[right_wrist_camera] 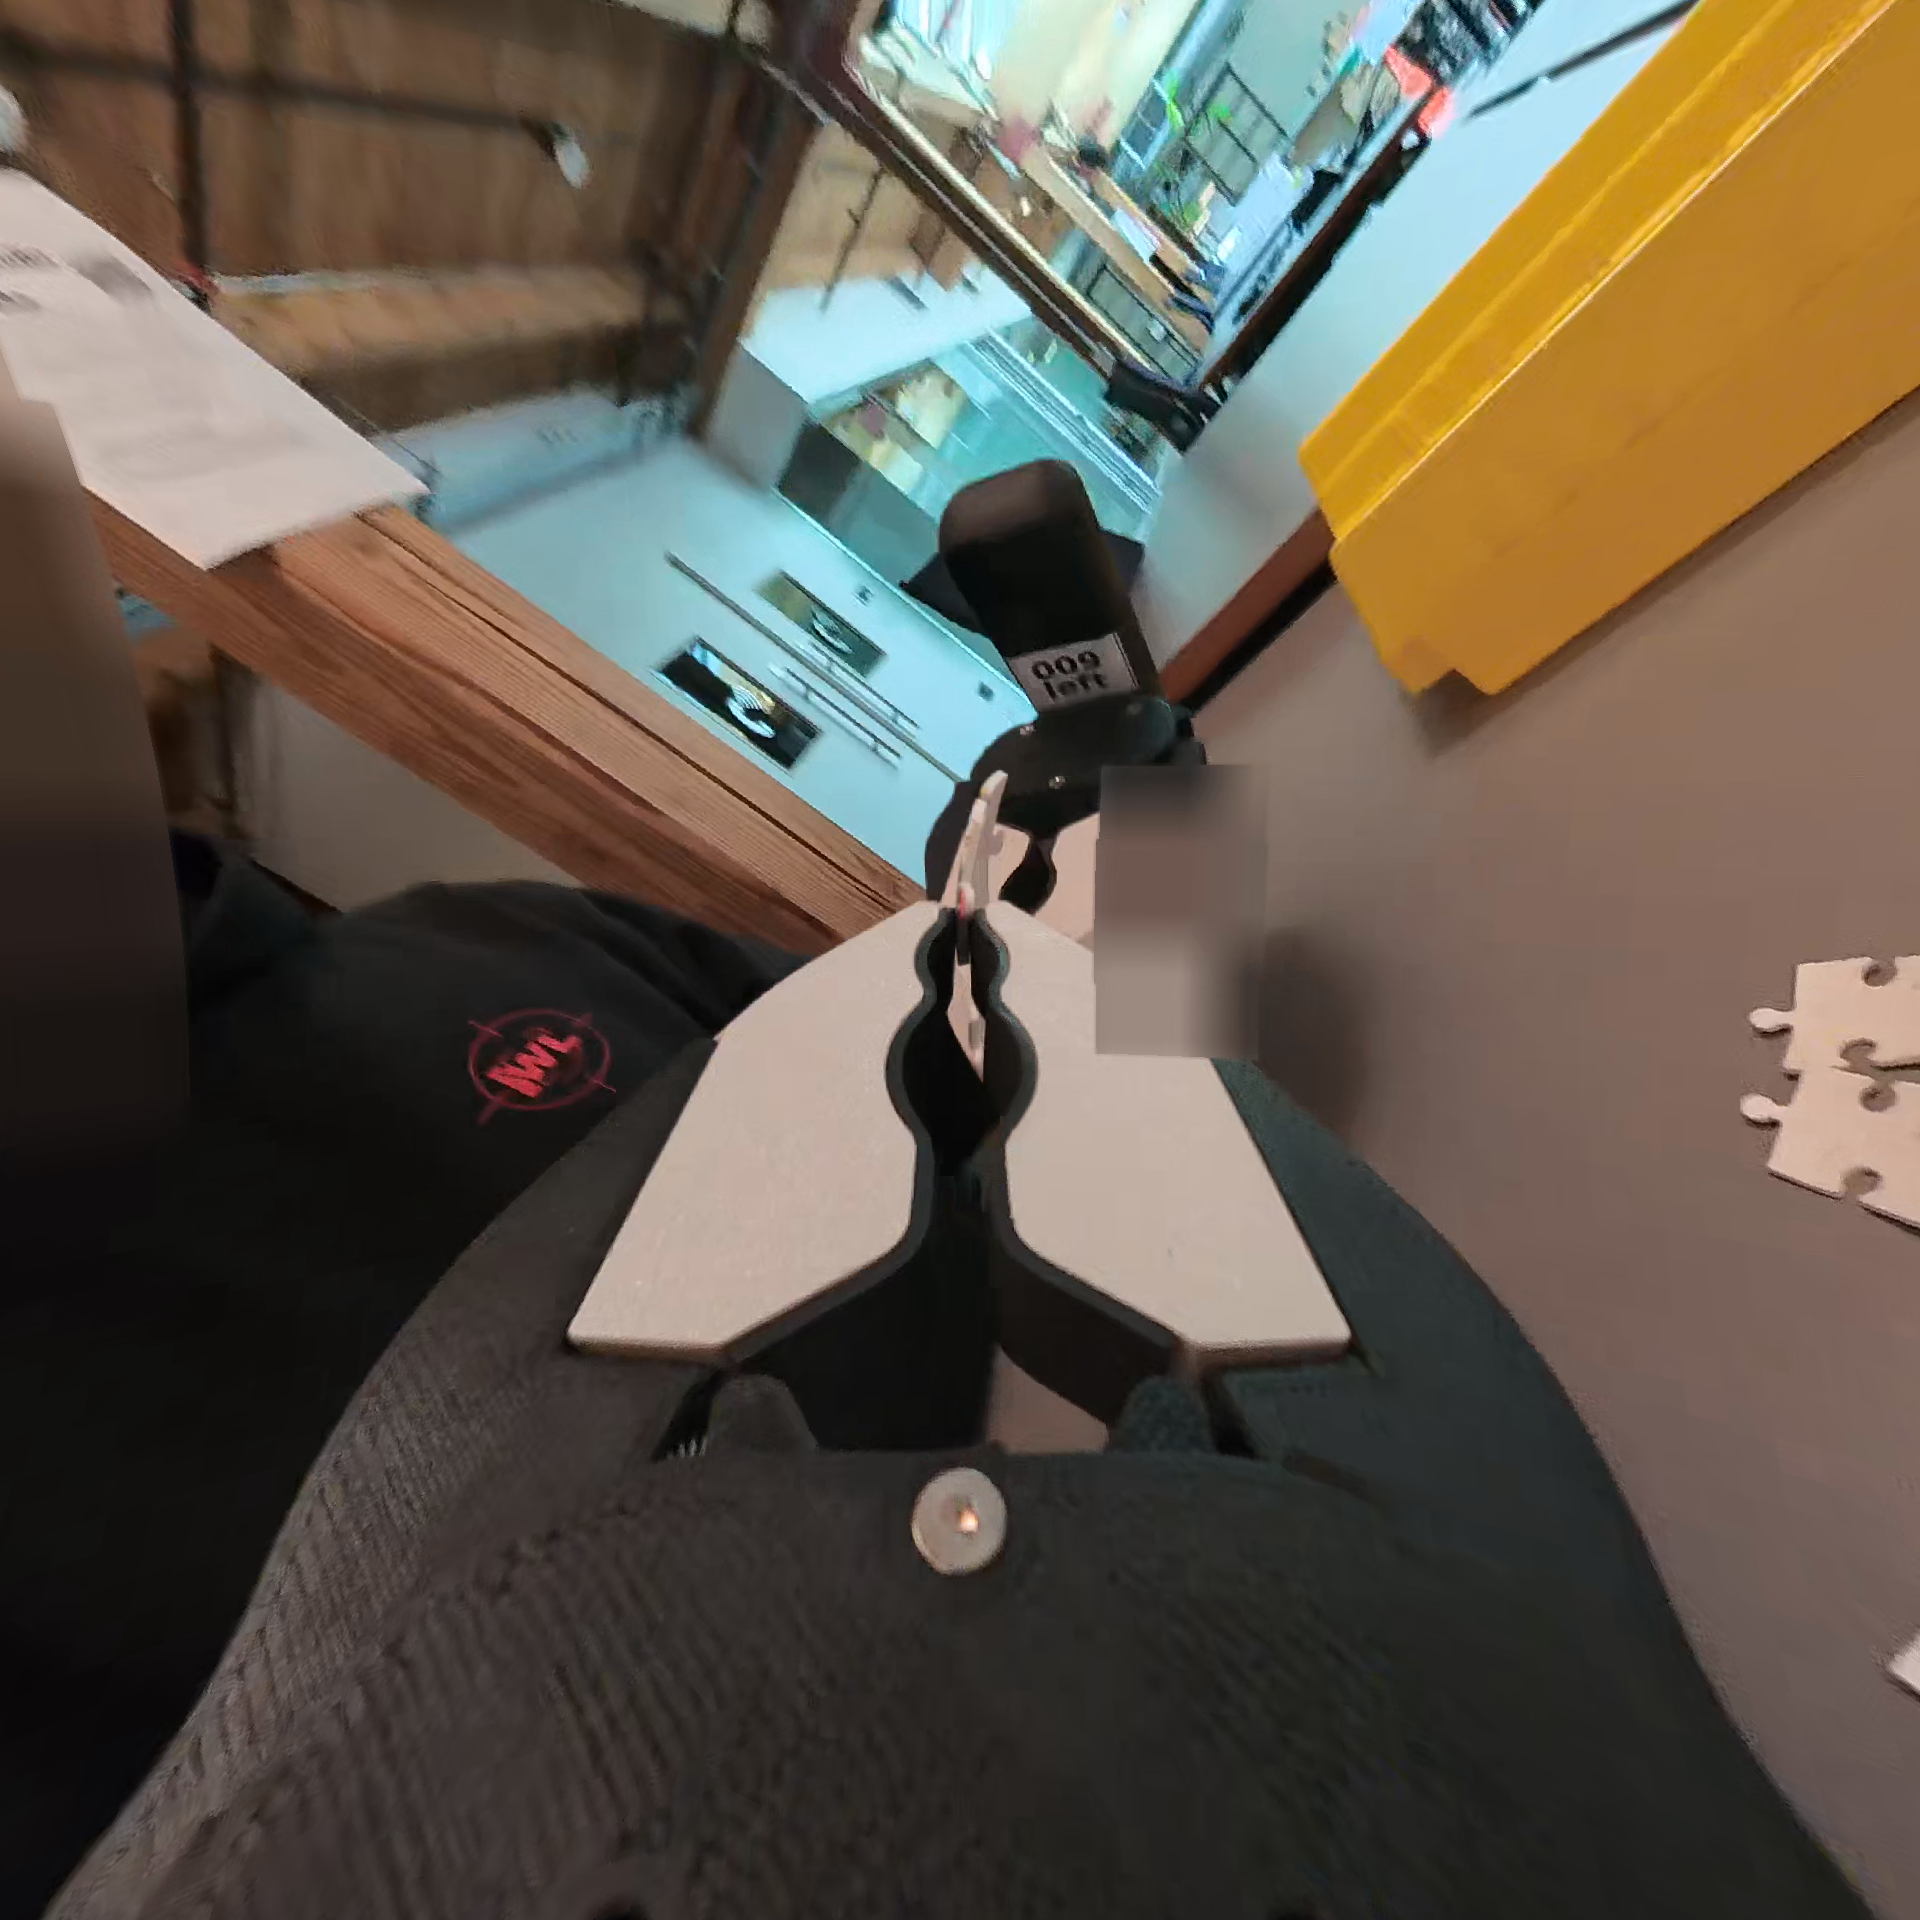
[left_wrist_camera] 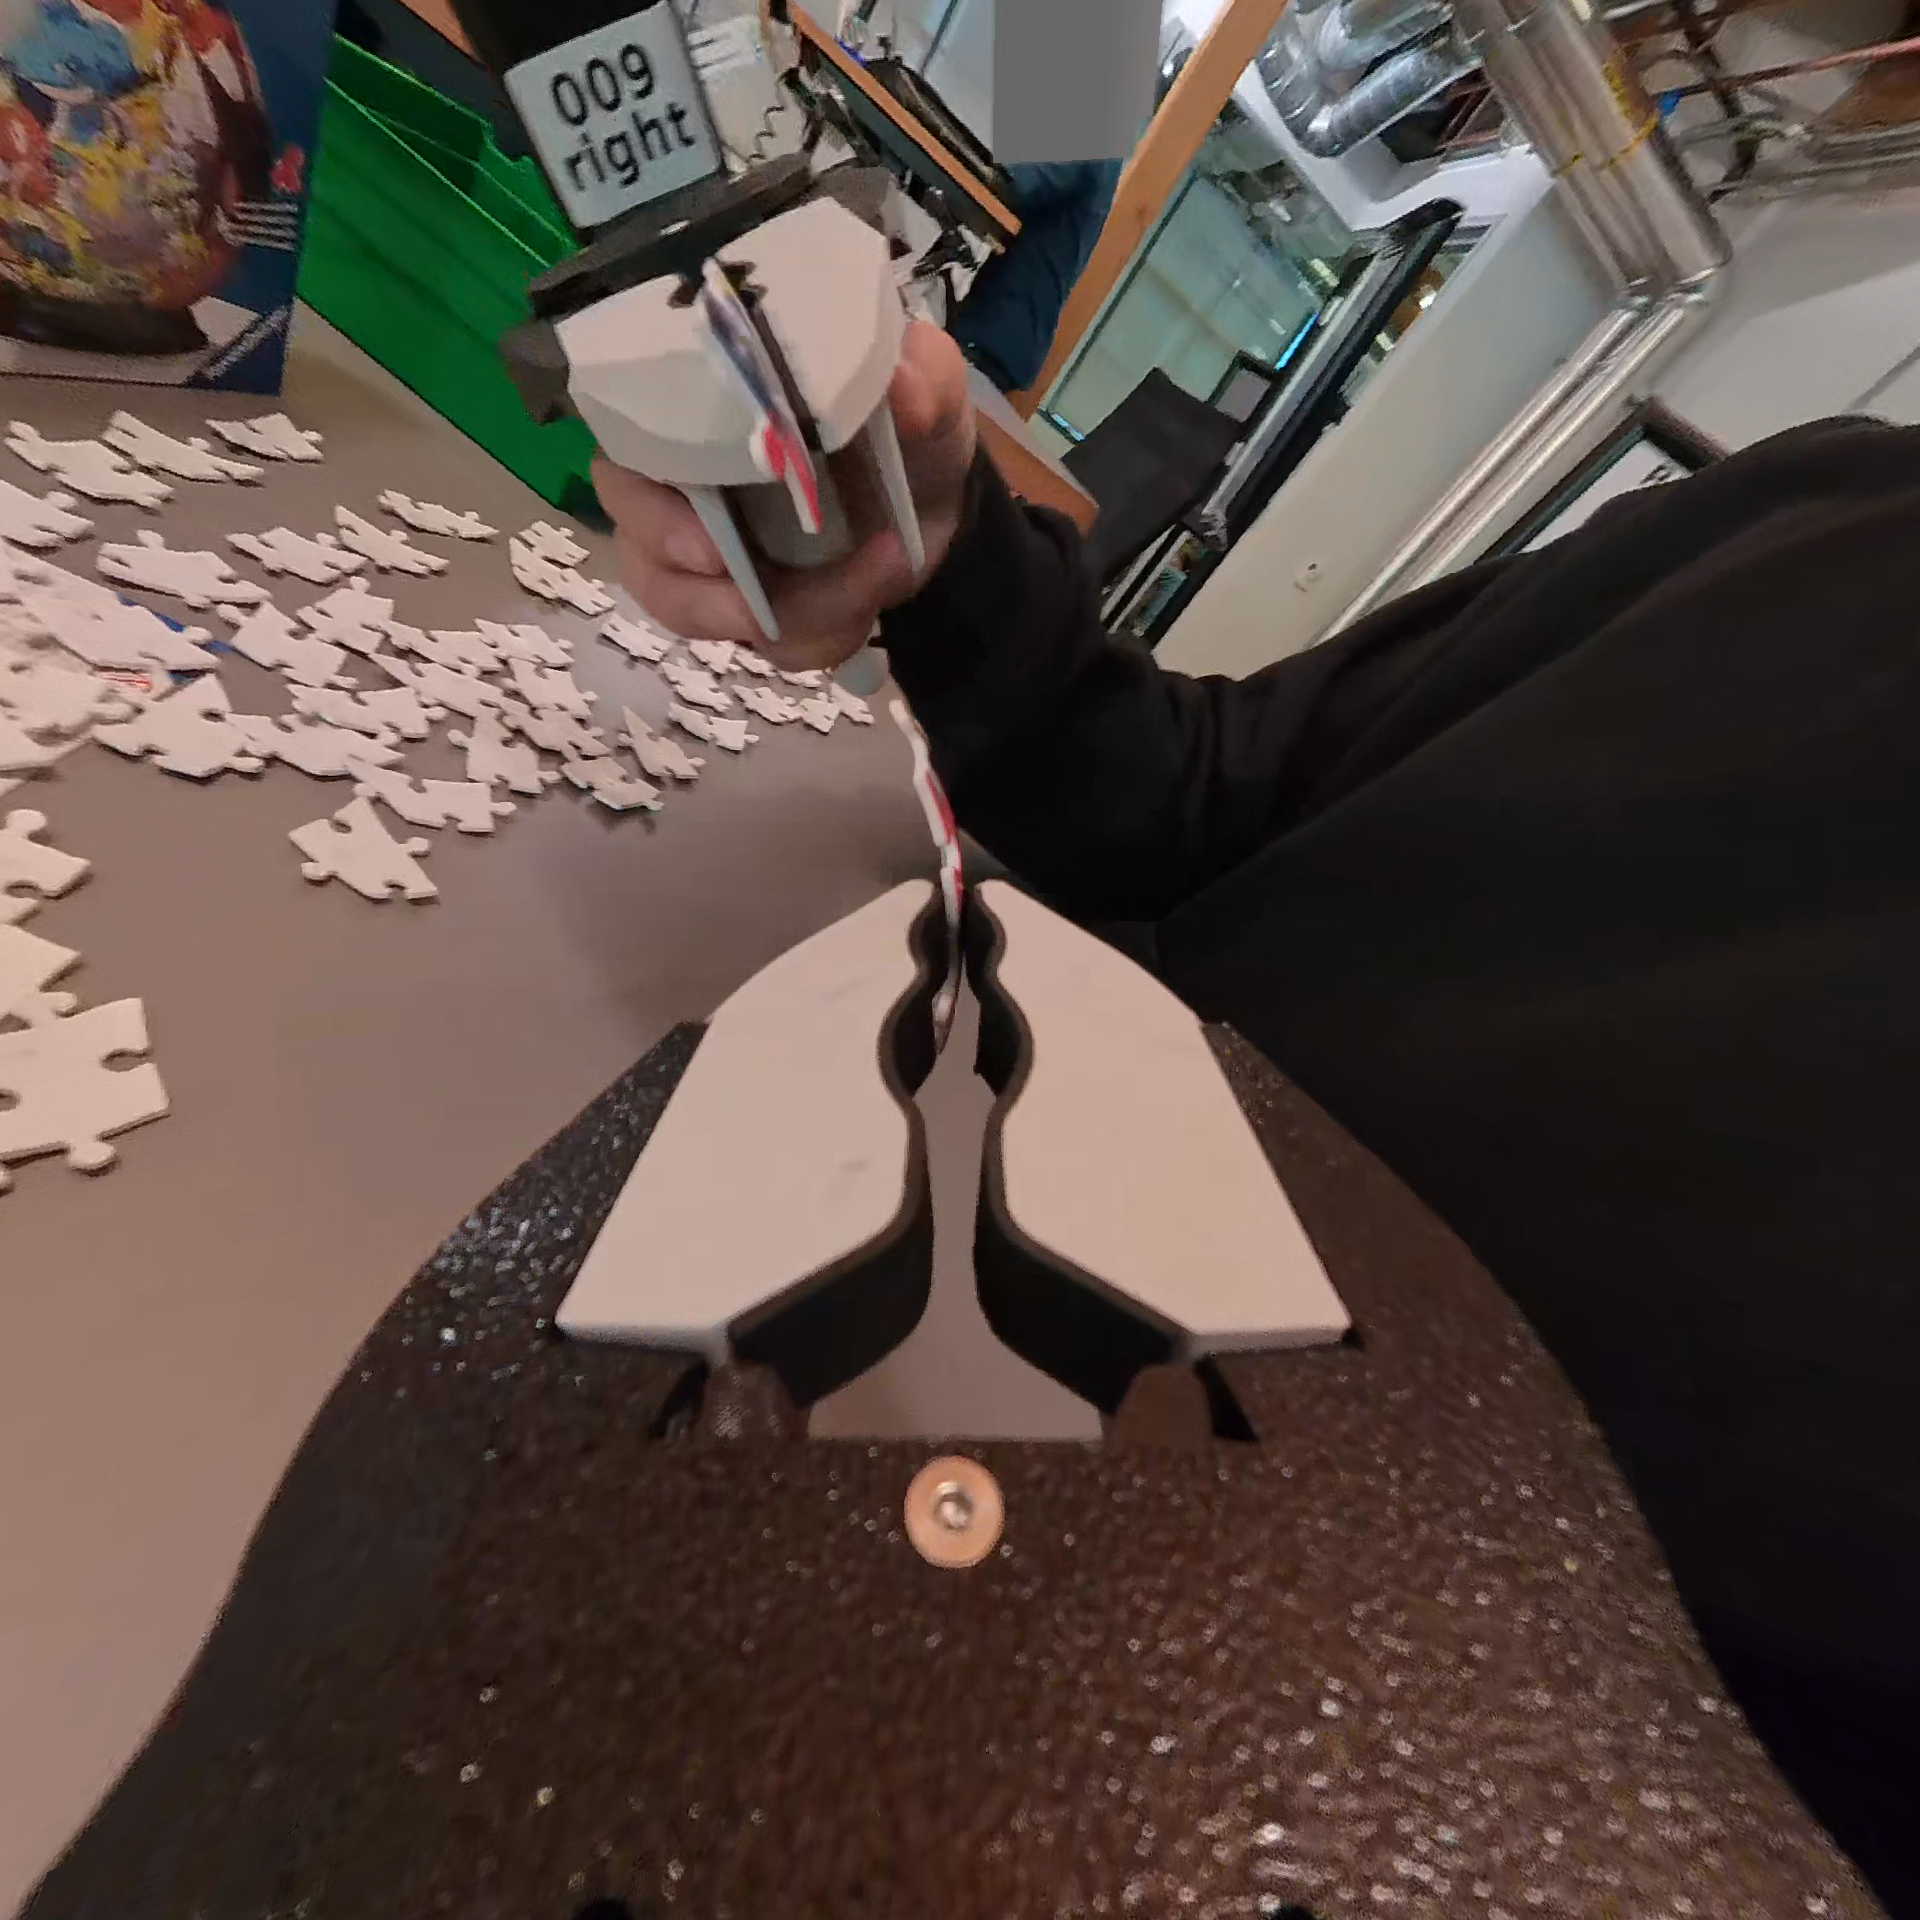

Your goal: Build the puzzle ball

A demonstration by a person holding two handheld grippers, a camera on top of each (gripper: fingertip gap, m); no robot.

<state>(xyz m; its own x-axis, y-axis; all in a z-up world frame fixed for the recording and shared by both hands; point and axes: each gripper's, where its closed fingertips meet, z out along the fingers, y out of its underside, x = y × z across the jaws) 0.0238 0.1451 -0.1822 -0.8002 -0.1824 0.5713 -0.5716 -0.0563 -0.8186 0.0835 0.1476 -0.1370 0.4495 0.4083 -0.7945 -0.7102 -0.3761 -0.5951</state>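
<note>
My left gripper (left_wrist_camera: 961, 906) is shut on a curved puzzle piece (left_wrist_camera: 935, 810), seen edge-on with a red and white print, held above the grey table (left_wrist_camera: 582, 935). My right gripper (right_wrist_camera: 966, 920) is shut on another puzzle piece (right_wrist_camera: 971, 1003). The two grippers face each other, tips close. In the left wrist view the right gripper (left_wrist_camera: 764, 416) points at the camera with its piece (left_wrist_camera: 779, 436) clamped. In the right wrist view the left gripper (right_wrist_camera: 987, 862) holds its piece (right_wrist_camera: 975, 842) just beyond my fingertips. I cannot tell whether the two pieces touch.
Several loose white pieces (left_wrist_camera: 416, 665) lie face down on the left of the table. The puzzle box (left_wrist_camera: 135, 177) and green bins (left_wrist_camera: 416, 260) stand behind them. A yellow bin (right_wrist_camera: 1610, 343) and joined pieces (right_wrist_camera: 1839, 1101) lie to the right. A black sleeve (left_wrist_camera: 1455, 831) fills the right side. Across from one pair of fingers to the other is roughly 7 cm.
</note>
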